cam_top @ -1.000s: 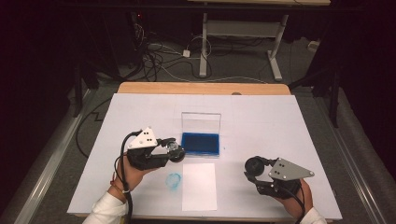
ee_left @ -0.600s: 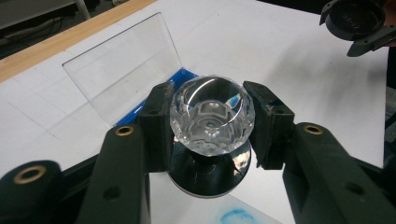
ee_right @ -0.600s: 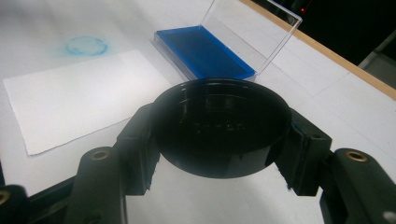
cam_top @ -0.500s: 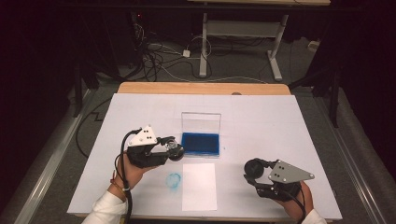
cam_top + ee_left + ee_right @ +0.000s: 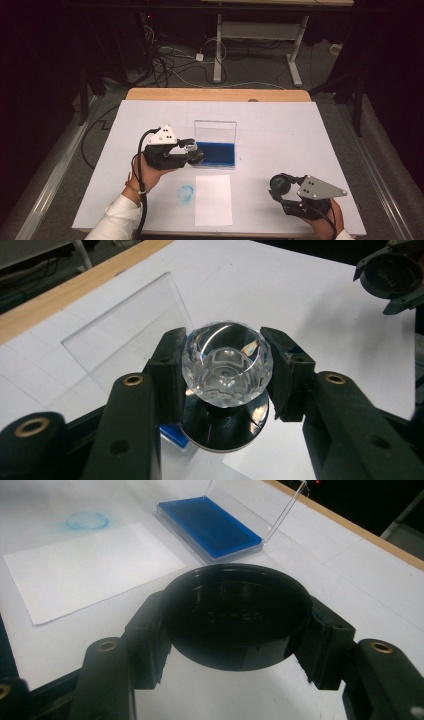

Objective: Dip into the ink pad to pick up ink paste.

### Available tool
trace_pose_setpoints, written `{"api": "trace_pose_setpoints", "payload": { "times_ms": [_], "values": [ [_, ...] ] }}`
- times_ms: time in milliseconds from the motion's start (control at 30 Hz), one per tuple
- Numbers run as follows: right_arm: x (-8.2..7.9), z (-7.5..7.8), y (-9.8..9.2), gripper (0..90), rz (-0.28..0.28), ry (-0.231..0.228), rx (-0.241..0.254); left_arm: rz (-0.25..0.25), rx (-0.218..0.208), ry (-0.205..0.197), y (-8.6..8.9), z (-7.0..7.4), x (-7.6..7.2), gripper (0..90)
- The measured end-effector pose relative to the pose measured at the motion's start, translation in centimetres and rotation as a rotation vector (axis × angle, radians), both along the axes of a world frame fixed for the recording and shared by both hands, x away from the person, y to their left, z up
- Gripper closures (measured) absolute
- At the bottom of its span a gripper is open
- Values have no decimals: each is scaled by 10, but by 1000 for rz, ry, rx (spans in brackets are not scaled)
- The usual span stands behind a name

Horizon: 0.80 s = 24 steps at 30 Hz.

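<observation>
The left gripper (image 5: 192, 155), jaws clamped on a clear faceted stamp (image 5: 226, 362), holds it above the ink pad's (image 5: 215, 154) left edge. A tilted descent could ink the round black base unevenly or smear. The right gripper (image 5: 280, 186), near right, grips the stamp's black cap (image 5: 235, 612).

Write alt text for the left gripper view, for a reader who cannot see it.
The left gripper has its two black jaws closed on the faceted clear knob of a stamp, whose round black base shows just below. Behind it a clear lid stands open on the white table, and the right gripper holds a black cap at top right.
</observation>
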State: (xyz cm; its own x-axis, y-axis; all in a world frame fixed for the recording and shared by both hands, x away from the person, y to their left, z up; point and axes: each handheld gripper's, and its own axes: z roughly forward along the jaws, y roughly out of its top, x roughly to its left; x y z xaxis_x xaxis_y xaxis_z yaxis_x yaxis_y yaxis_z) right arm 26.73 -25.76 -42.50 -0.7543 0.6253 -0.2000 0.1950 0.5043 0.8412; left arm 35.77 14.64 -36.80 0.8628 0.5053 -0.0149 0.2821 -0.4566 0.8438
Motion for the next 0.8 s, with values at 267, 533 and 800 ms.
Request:
{"api": "trace_pose_setpoints", "payload": {
  "times_ms": [267, 533, 800],
  "values": [
    [3, -2, 6, 387, 19, 5, -12, -26, 38, 12, -11, 17, 12, 542],
    [0, -4, 4, 387, 14, 12, -16, -7, 76, 31, -21, 20, 25, 542],
    [1, -5, 3, 386, 12, 17, -14, -14, 105, 46, -31, 20, 36, 542]
  ]
}}
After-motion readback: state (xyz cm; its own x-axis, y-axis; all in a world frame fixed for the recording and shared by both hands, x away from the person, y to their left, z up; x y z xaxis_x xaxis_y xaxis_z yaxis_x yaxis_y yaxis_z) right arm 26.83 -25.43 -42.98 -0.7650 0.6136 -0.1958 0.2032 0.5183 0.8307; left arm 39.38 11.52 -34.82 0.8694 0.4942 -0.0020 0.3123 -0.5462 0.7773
